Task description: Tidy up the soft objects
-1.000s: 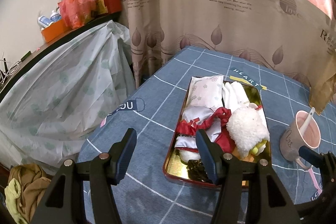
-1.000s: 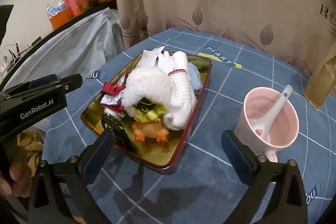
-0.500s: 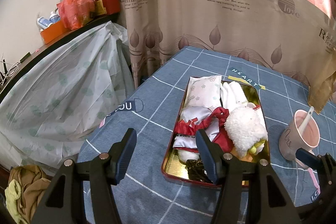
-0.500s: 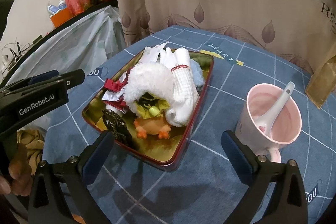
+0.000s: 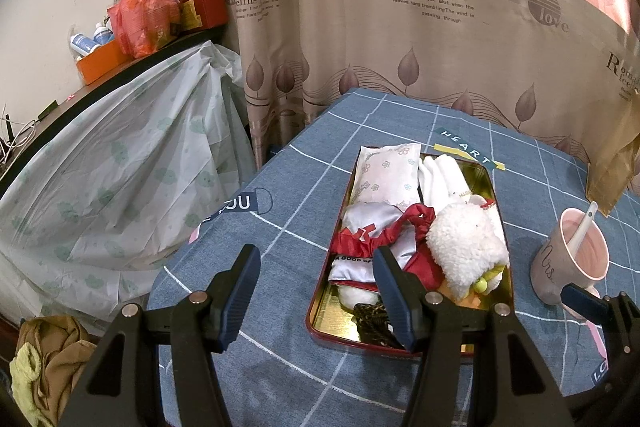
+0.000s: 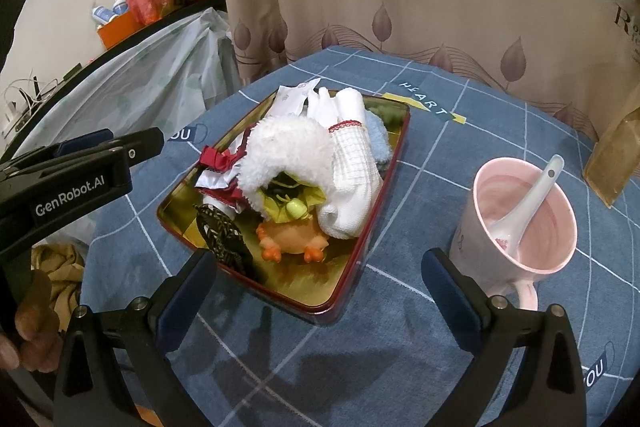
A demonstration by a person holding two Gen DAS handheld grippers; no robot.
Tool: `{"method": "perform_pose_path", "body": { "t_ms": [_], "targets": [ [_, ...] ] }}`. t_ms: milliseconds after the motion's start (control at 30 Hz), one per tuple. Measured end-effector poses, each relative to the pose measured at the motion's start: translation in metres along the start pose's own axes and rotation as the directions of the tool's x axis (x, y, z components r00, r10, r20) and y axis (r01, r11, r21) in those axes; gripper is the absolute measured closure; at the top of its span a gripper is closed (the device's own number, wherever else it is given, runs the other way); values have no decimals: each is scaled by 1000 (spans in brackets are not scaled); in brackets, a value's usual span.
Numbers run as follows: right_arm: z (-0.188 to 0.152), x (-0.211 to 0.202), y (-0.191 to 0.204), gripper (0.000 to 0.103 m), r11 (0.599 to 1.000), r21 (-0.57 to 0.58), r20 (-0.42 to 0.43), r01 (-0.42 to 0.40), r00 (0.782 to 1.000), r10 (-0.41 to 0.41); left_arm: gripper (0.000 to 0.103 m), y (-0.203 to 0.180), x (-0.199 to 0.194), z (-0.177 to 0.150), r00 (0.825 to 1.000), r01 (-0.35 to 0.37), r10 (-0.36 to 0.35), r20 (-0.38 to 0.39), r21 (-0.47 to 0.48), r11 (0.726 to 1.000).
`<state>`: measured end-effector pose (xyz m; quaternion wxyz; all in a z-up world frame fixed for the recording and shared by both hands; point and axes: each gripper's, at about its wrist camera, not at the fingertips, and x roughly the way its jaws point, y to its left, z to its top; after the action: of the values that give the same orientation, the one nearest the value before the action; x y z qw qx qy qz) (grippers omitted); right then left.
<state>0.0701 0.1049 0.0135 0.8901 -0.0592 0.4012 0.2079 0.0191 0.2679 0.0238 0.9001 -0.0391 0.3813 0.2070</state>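
A gold tray with a red rim (image 5: 320,311) (image 6: 340,291) sits on the blue checked tablecloth, piled with soft things. A fluffy white plush toy (image 5: 464,247) (image 6: 288,151) with orange feet lies near its front, beside white gloves (image 5: 440,175) (image 6: 348,183), a floral white pouch (image 5: 388,171), a red and silver cloth (image 5: 372,239) and a dark woven item (image 6: 220,235). My left gripper (image 5: 314,267) hangs open over the tray's near left edge, holding nothing. Open and empty, my right gripper (image 6: 320,271) hovers above the tray's near corner.
A pink mug (image 6: 524,211) (image 5: 568,259) with a white spoon stands right of the tray. A brown bag (image 6: 612,163) leans at the far right. Behind the table hangs a leaf-print curtain (image 5: 400,27). Left lies a plastic-covered surface (image 5: 120,167) and crumpled cloth (image 5: 44,367).
Both grippers have drawn back and up slightly from the tray, which looks a little smaller. Their fingers stay open and nothing in the tray has moved.
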Motion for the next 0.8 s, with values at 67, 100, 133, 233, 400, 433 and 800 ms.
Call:
{"method": "perform_pose_path", "body": {
  "t_ms": [67, 100, 133, 233, 400, 433, 800],
  "targets": [
    [0, 0, 1, 1, 1000, 0, -1, 1, 1000, -1, 43, 0, 0, 0, 1000, -2, 2, 0, 0, 1000],
    [0, 0, 0, 1, 1000, 0, 0, 0, 1000, 0, 43, 0, 0, 0, 1000, -1, 1, -1, 0, 1000],
    [0, 0, 0, 1, 1000, 0, 0, 1, 1000, -1, 43, 0, 0, 0, 1000, 0, 0, 0, -1, 1000],
    [0, 0, 0, 1, 1000, -1, -1, 2, 1000, -2, 43, 0, 0, 0, 1000, 0, 0, 0, 0, 1000],
    [-4, 0, 4, 1, 1000, -10, -4, 1, 1000, -1, 43, 0, 0, 0, 1000, -1, 1, 1, 1, 1000],
    [-4, 0, 4, 1, 1000, -10, -4, 0, 1000, 0, 43, 0, 0, 0, 1000, 0, 0, 0, 1, 1000],
    [-6, 0, 5, 1, 1000, -15, -7, -2, 1000, 2, 43, -6, -1, 2, 1000, 5, -5, 11, 7, 1000]
  ]
}}
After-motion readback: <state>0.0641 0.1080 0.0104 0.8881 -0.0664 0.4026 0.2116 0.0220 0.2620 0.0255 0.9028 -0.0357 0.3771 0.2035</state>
